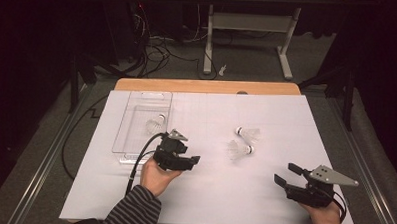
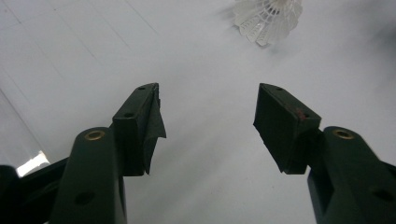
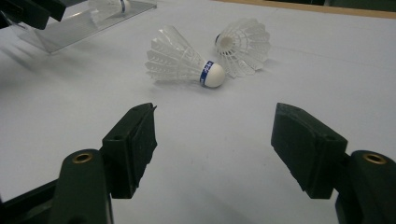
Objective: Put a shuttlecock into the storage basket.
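White paper with a faint grid covers the table, matte and smooth, with a strip of wooden edge bare at the far side and dark floor with cables beyond. Nearest the person, the right gripper rests low at the right, its black blocky jaws spread wide with nothing between them. The left gripper, held by a hand in a striped sleeve, sits near the middle-left, jaws likewise apart and empty; one pad carries a loose flap of black tape. Ahead of both lie two shuttlecocks on the paper, just beside each other: the near shuttlecock with feathery white skirt, rounded cork and blue band, and the far shuttlecock. Both are well apart from the right jaws, nearer the left ones; in the left gripper view a skirt is cut off at the top edge. Farther left, a clear plastic tray holds a third shuttlecock, faint through the glare.
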Demonstrator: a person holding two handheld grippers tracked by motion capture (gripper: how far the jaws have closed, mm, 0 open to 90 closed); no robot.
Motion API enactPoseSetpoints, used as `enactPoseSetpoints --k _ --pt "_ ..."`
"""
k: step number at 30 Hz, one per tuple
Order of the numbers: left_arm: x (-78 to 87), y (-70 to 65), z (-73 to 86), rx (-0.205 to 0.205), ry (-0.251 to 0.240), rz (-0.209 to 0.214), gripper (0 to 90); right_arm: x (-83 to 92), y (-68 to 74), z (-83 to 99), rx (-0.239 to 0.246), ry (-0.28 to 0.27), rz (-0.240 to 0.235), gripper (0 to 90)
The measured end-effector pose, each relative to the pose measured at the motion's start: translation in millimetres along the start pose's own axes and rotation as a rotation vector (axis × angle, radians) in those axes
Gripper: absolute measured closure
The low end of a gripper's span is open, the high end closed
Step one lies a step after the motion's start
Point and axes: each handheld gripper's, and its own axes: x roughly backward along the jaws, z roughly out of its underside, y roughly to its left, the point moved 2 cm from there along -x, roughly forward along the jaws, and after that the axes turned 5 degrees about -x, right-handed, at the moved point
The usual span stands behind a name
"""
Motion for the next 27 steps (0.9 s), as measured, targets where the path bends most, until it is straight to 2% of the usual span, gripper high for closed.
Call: enactPoseSetpoints --k 14,27 --pt "-8.4 -1.7 -6.7 0.002 0.023 0.027 42.8 0.0 0.0 0.1 0.0 0.0 0.001 31.4" --pt "-23.4 -11.3 -23.9 -0.025 0.07 0.051 42.5 0.2 -0.3 0.2 0.003 0.001 0.001 31.5"
